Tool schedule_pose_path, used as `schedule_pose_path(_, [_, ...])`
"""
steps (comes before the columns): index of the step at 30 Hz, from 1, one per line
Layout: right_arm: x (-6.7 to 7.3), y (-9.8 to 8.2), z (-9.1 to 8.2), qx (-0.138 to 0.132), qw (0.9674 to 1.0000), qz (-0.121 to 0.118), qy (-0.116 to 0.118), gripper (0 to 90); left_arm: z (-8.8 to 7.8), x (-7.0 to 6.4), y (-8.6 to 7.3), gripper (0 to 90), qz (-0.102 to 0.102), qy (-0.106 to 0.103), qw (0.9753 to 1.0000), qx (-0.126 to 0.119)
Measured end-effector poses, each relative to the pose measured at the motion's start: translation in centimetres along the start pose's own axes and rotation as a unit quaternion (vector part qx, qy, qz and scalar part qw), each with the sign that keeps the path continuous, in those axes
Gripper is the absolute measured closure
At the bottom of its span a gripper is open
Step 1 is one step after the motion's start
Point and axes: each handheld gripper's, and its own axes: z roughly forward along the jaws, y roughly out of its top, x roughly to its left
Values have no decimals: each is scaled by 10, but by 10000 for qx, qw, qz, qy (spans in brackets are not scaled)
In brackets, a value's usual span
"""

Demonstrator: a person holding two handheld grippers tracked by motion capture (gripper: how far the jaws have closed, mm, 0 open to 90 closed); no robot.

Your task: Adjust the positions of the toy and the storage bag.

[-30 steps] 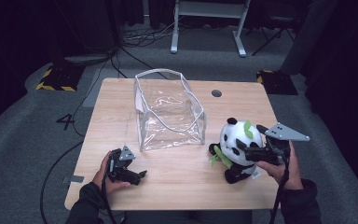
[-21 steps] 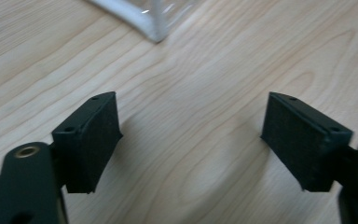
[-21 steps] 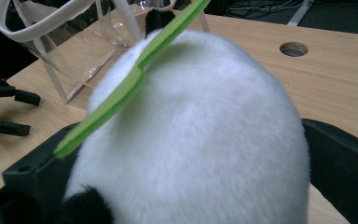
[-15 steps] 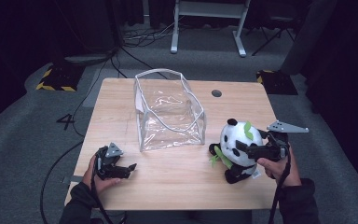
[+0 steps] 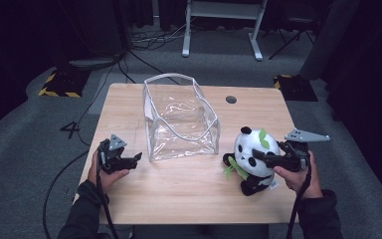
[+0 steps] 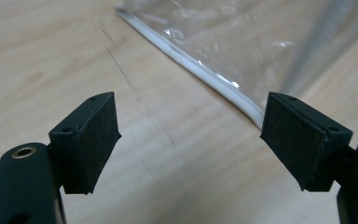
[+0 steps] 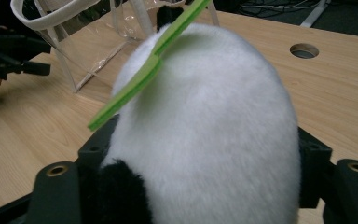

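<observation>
The right gripper is clamped on the panda toy's head between its 2 jaws. The left gripper sits spread apart, the clear plastic bag just ahead of it on the table.

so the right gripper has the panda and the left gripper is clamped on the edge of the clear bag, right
Not quite. The left gripper is open and holds nothing; in the left gripper view its fingers stand wide apart above the table, short of the clear bag. The right gripper does have the panda.
</observation>
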Motion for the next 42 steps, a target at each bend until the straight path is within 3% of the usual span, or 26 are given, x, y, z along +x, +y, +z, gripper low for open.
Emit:
schedule_pose_path(3, [1, -1, -2, 23, 10000, -70, 14, 322, 16, 6, 18, 214, 55, 104, 9999, -126])
schedule_pose_path(6, [0, -1, -3, 4, 10000, -49, 21, 321, 28, 10, 27, 227, 15, 224, 9997, -87])
schedule_pose_path(10, [2, -4, -5, -5, 10000, -99, 11, 321, 55, 24, 43, 251, -341, 195, 9992, -30])
schedule_pose_path(12, [5, -4, -6, 10, 9999, -130, 4, 321, 60, 26, 46, 251, -391, 233, 9990, -7])
schedule_pose_path(13, [6, -4, -7, 20, 9999, -147, 2, 322, 71, 31, 51, 250, -525, 243, 9983, 71])
schedule_pose_path(14, [6, -4, -7, 20, 9999, -147, 2, 322, 71, 31, 51, 251, -525, 243, 9983, 71])
schedule_pose_path(15, [7, -5, -9, 25, 9999, -159, 8, 325, 81, 34, 57, 250, -594, 216, 9978, 181])
schedule_pose_path(18, [7, -6, -10, 25, 9999, -161, 29, 326, 90, 34, 63, 250, -580, 236, 9977, 260])
schedule_pose_path(21, [4, -9, -14, -44, 9999, -90, 27, 326, 103, 30, 72, 240, -472, 113, 9980, 409])
schedule_pose_path(22, [3, -10, -15, -55, 10000, -65, 26, 326, 110, 19, 80, 243, -307, 191, 9984, 444])
schedule_pose_path(24, [3, -11, -17, -70, 10000, -32, 18, 326, 112, 16, 83, 294, -259, 220, 9984, 450])
schedule_pose_path(31, [1, -16, -25, -128, 9999, 29, -49, 325, 130, -11, 99, 306, -43, -124, 9989, 445])
schedule_pose_path(37, [-4, -20, -33, -152, 9997, 101, -131, 321, 146, -45, 113, 306, 205, -426, 9979, 438])
schedule_pose_path(42, [-9, -25, -39, -206, 9995, 173, -163, 320, 155, -67, 121, 296, 435, -534, 9966, 453])
